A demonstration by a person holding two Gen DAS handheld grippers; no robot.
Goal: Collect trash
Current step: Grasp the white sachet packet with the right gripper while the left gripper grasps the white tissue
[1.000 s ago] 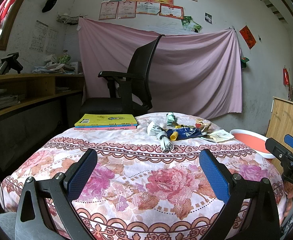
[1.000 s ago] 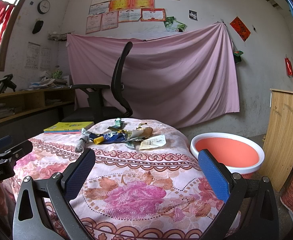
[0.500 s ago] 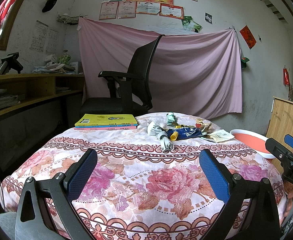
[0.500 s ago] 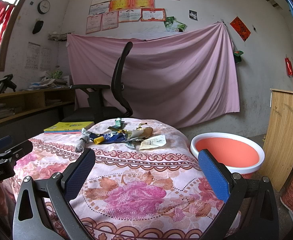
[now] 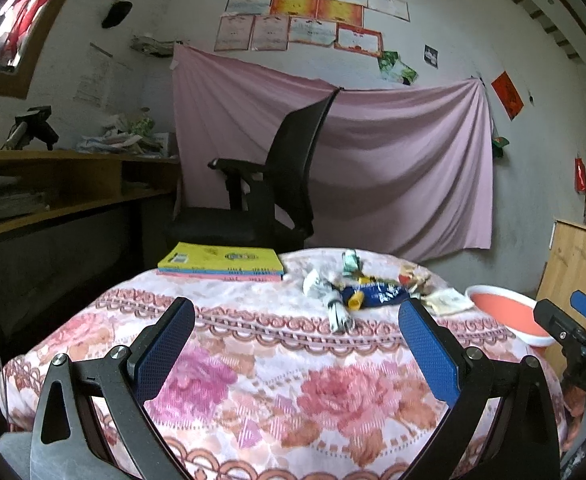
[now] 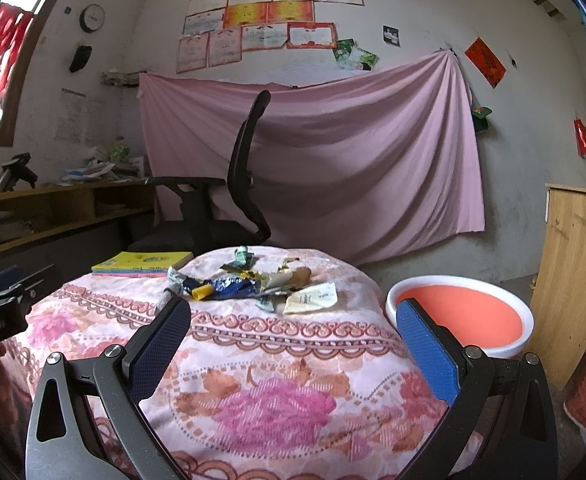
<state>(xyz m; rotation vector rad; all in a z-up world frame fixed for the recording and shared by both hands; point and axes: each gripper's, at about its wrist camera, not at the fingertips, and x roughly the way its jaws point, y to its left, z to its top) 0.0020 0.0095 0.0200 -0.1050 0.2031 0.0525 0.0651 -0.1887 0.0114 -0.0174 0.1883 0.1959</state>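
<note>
A pink sheet (image 6: pixel 317 160) hangs across the far wall, ahead of both grippers, with a black chair (image 5: pixel 277 184) standing in front of it. Below and ahead of the tools spreads a round table (image 6: pixel 293 360) under a rose-patterned cloth. Right of the right gripper (image 6: pixel 293 352), beside the table's edge and lower than its top, sits a white basin (image 6: pixel 461 316) with an orange inside; from the left gripper (image 5: pixel 297 352) it shows only as a sliver far to the right. A stack of books (image 5: pixel 221 266), yellow cover on top, lies at the table's far edge, ahead and to the left of both tools. The trash (image 6: pixel 253 284) lies in a loose heap near the far side of the table, straight ahead of the right gripper and ahead, slightly right, of the left one, well apart from both. In the heap are a crumpled blue wrapper (image 6: pixel 233 286), a pale paper slip (image 6: pixel 313 298) at its right end, a rolled white wrapper (image 5: pixel 335 308) at its left end, a small green packet (image 5: pixel 349 262) at the back and a yellow cap (image 5: pixel 355 300). Both grippers hover over the near half of the table with their blue-padded fingers spread wide and nothing between them.
</note>
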